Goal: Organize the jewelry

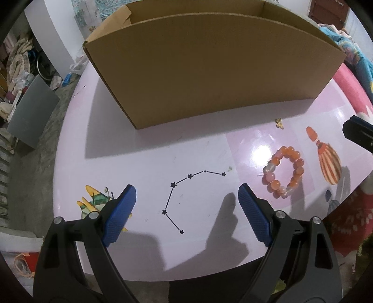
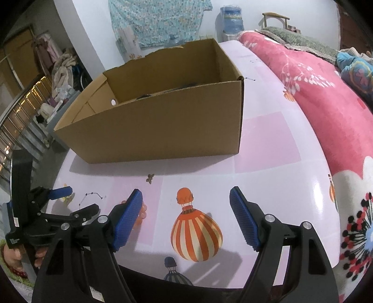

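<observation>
- A home, likely a bedroom: a pink flowered blanket (image 2: 326,111) lies beside the surface (image 2: 268,139).
- Clothes (image 2: 63,67) are piled left of the surface.
- A water bottle (image 2: 232,19) stands behind the surface.

Bead bracelet (image 1: 283,171) beside cardboard box (image 1: 209,70)

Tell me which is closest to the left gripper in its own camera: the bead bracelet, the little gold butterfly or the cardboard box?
From the left gripper:
1. Bead bracelet, on the table just right of the right finger.
2. Gold butterfly, farther back on the right, near the box.
3. Cardboard box, standing at the back.
</observation>
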